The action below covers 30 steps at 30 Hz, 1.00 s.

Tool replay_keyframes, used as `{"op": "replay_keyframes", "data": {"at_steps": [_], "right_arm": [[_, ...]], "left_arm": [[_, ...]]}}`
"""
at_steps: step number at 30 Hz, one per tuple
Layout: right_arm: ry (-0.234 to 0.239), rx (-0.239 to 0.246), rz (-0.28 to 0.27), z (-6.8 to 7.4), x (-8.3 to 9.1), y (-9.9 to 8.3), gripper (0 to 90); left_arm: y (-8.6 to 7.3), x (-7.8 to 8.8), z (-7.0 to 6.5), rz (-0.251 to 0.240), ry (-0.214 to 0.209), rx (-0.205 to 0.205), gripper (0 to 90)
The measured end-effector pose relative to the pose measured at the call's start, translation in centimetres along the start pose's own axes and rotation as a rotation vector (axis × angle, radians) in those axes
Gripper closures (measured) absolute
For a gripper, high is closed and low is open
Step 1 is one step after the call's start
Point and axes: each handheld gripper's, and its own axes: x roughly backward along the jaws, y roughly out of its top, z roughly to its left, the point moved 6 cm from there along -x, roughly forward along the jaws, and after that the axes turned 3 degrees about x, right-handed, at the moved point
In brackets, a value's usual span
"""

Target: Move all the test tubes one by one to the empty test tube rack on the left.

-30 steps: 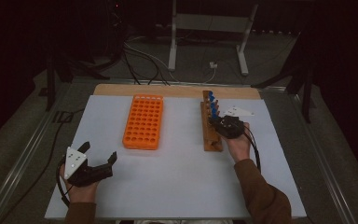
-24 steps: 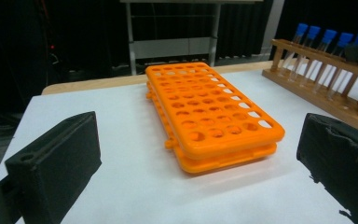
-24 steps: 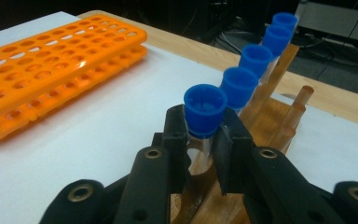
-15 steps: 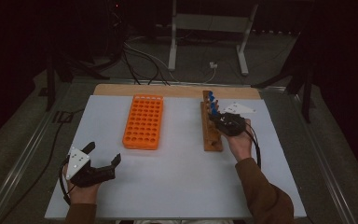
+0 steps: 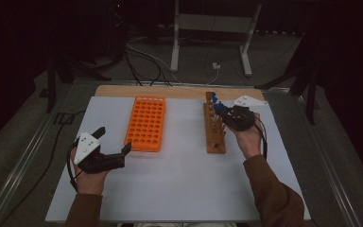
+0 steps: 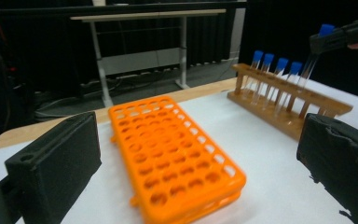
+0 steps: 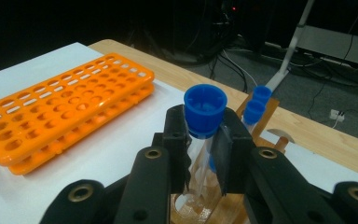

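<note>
White bench (image 5: 179, 189) under dim room; right claw (image 7: 204, 140) clenched just below the blue cap of a tube (image 7: 205, 114), light, slick, probably fragile; left claw (image 5: 111, 142) released.

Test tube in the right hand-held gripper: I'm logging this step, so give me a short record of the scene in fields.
held item: clear test tube with blue cap
holder: right hand-held gripper, jaws shut on the tube just under the cap
tube position: above the wooden rack
tubes in wooden rack: four, blue-capped
other rack: orange rack, holes empty, left of the wooden rack
left hand-held gripper: open, holding nothing
surface: white table
</note>
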Motion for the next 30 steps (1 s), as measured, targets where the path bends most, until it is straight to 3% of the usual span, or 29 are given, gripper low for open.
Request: {"op": "replay_keyframes", "data": {"at_steps": [5,10,17,26,30], "right_arm": [[0.006,-0.006,-0.008,0.3,0.6,0.9,76.7],[0.032,-0.017,-0.012,0.8,0.7,1.7,76.7],[0.068,-0.002,-0.005,2.2,0.6,2.5,76.7],[0.15,0.0,0.017,5.0,-1.3,2.7,76.6],[0.182,-0.017,0.015,6.3,-1.9,2.9,76.7]], "left_arm": [[1.4,-1.7,-0.7,-0.004,-0.032,0.035,0.5],[1.4,-3.7,-1.7,0.009,-0.065,0.044,0.5],[1.3,-6.2,-3.2,0.036,-0.11,0.037,0.6],[1.9,-9.0,-5.4,0.05,-0.157,-0.004,2.1],[1.5,-10.4,-6.6,0.085,-0.217,-0.006,5.2]]}}
